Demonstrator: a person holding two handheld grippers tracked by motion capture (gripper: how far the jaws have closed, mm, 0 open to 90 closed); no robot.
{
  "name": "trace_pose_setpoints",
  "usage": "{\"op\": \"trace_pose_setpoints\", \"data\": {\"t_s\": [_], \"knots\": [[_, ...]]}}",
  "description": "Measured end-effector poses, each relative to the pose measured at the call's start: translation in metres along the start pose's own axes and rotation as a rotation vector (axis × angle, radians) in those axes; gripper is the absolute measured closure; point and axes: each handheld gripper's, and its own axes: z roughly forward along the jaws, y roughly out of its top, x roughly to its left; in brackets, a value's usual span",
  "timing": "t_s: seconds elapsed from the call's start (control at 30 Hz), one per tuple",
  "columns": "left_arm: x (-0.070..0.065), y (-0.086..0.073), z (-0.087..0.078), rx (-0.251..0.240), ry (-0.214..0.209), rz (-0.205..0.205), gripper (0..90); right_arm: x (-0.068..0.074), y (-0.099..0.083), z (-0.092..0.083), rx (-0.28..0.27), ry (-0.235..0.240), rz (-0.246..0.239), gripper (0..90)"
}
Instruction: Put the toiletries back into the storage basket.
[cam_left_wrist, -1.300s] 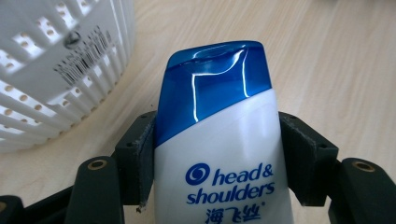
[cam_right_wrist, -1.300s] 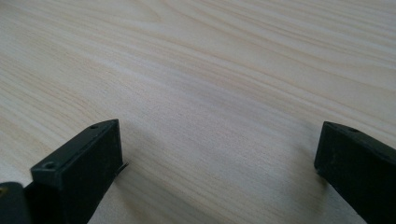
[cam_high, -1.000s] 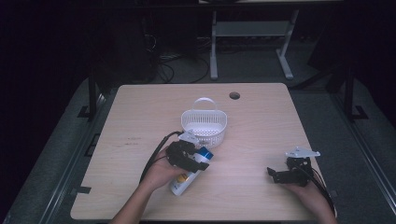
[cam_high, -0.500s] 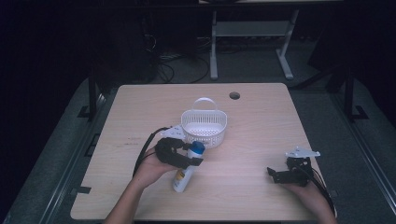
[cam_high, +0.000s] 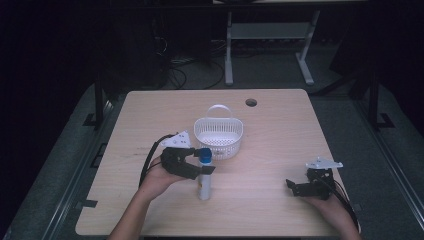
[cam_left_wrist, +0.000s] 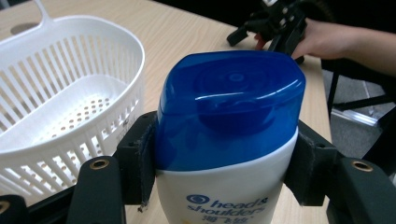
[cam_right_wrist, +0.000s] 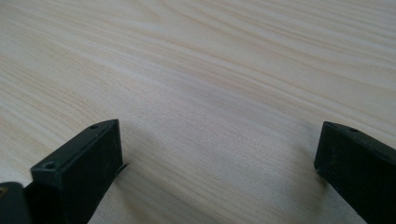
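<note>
The left gripper (cam_high: 199, 165) clamps the white plastic shampoo bottle with a blue cap (cam_high: 204, 176) just beside the empty white slatted plastic basket (cam_high: 218, 135), so dropping it in remains, while the right gripper (cam_high: 295, 187) stands wide apart, well off from the basket.

The shampoo bottle (cam_high: 204, 177) is white with a blue flip cap, and blue "head & shoulders" letters are on its front. It stands upright, a little below the middle of the high view, with its cap up. My left jaws press on its two sides just under the cap. The white basket (cam_high: 218, 136) is just beside it, toward the upper right.
</note>
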Motion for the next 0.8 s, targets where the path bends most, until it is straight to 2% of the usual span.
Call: {"op": "trace_pose_setpoints", "data": {"t_s": [0.13,0.43,0.57,0.8], "knots": [[0.0,0.002,-0.003,-0.032,-0.025,-0.013,36.4,0.0,0.0,0.0,0.0,0.0,0.001,0.5],[-0.002,0.009,-0.004,-0.055,-0.045,-0.023,36.4,0.0,0.0,0.0,0.001,-0.001,0.0,0.5],[-0.004,0.016,-0.006,-0.049,-0.033,-0.003,36.4,0.0,0.0,0.0,0.0,0.001,0.002,0.5],[-0.003,0.032,-0.016,-0.072,-0.014,-0.001,36.3,0.0,0.0,0.0,0.0,0.002,0.0,0.5]]}}
